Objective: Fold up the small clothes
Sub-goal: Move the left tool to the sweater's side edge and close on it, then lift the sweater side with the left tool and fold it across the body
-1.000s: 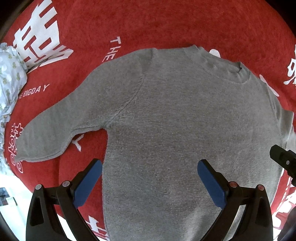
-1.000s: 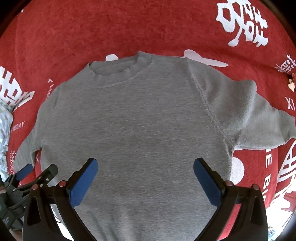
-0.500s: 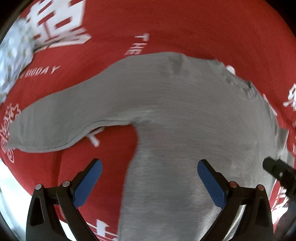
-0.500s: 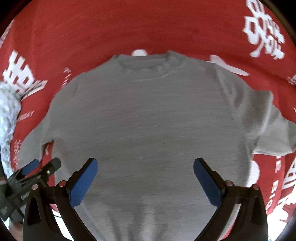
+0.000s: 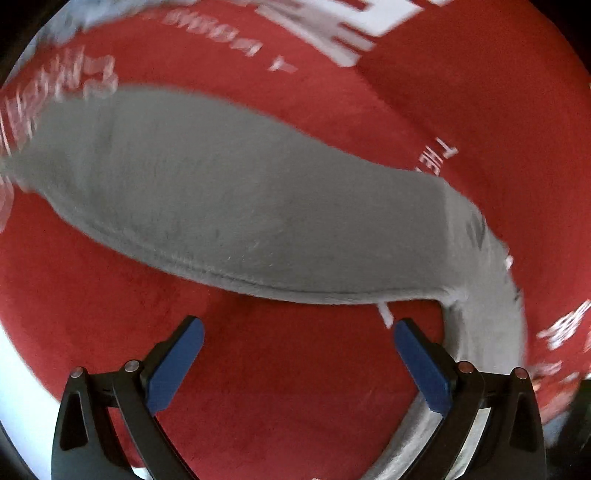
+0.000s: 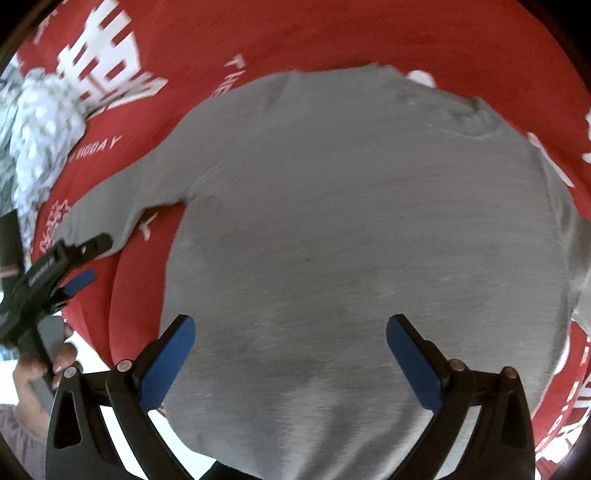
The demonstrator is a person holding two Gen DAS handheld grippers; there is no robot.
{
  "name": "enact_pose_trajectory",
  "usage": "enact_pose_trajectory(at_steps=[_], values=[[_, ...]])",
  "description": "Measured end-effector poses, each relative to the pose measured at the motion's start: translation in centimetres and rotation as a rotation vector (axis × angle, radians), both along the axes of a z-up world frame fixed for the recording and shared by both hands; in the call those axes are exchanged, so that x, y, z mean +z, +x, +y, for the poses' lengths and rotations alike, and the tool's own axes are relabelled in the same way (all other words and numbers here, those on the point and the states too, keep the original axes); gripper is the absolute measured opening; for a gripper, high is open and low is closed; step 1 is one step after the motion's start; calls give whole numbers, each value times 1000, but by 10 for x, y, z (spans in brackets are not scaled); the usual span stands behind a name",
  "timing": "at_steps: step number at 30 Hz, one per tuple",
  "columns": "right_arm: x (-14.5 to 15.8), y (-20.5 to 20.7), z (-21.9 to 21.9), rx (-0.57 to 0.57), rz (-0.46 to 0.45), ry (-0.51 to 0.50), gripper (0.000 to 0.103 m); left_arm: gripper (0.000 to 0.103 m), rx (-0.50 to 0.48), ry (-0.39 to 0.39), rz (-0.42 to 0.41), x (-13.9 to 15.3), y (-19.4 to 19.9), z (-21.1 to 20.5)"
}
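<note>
A grey knit sweater lies flat on a red cloth with white lettering. Its left sleeve stretches across the left wrist view. My left gripper is open and empty, above bare red cloth just short of the sleeve's lower edge; it also shows in the right wrist view beside the sleeve cuff. My right gripper is open and empty above the sweater's lower body.
A white patterned garment lies bunched at the left edge of the red cloth. A white surface shows past the cloth's near edge. A hand holds the left gripper at lower left.
My left gripper has swung left, off the sweater's body and over to the left sleeve. My right gripper has shifted left too, so the sweater sits further right in its view.
</note>
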State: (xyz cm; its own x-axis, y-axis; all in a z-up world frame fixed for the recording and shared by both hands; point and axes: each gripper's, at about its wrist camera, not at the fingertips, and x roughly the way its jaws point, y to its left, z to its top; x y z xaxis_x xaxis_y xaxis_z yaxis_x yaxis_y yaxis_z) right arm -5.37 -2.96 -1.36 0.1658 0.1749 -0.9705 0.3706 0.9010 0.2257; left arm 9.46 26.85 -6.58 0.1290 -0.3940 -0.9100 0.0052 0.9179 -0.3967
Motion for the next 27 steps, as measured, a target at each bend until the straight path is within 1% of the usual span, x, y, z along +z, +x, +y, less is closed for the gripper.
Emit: enact_pose_trajectory(at_steps=[1, 3, 5, 7, 8, 10, 11, 12, 14, 16, 17, 18, 19, 20, 21, 23, 25, 27], values=[[-2, 1, 4, 8, 3, 4, 103, 103, 22, -61, 25, -8, 3, 5], [-7, 4, 14, 29, 9, 15, 103, 103, 53, -152, 56, -20, 7, 8], [-9, 6, 23, 47, 11, 23, 103, 103, 83, -176, 46, -25, 13, -1], [-9, 6, 29, 59, 9, 30, 103, 103, 120, -218, 49, -28, 22, -4], [-10, 7, 32, 64, 9, 32, 103, 103, 147, -259, 48, -29, 27, -3], [-9, 7, 37, 70, 6, 34, 103, 103, 198, -300, 50, -27, 33, 1], [-9, 8, 37, 72, 5, 35, 103, 103, 223, -319, 40, -25, 35, 8], [-8, 8, 38, 75, 3, 35, 103, 103, 251, -328, 21, -21, 37, 12], [-8, 10, 39, 78, 2, 35, 103, 103, 285, -280, -45, -8, 37, 19], [-7, 10, 40, 79, -4, 34, 103, 103, 314, -163, -120, 8, 36, 27], [-7, 10, 41, 79, -7, 34, 103, 97, 326, -127, -140, 12, 36, 33], [-7, 9, 40, 77, -8, 35, 103, 84, 337, -92, -147, 14, 38, 36], [-8, 9, 40, 73, -8, 35, 103, 76, 342, -56, -143, 13, 42, 38], [-8, 8, 39, 69, -8, 36, 103, 59, 342, -35, -148, 13, 44, 41], [-8, 6, 38, 62, -9, 36, 103, 36, 331, -1, -164, 16, 46, 43], [-8, 3, 36, 52, -12, 39, 103, 9, 298, 38, -177, 16, 51, 52], [-5, -1, 34, 41, -21, 40, 103, 9, 278, 56, -194, 14, 55, 52], [-2, -4, 32, 30, -35, 37, 103, 9, 232, 96, -250, 25, 53, 43]])
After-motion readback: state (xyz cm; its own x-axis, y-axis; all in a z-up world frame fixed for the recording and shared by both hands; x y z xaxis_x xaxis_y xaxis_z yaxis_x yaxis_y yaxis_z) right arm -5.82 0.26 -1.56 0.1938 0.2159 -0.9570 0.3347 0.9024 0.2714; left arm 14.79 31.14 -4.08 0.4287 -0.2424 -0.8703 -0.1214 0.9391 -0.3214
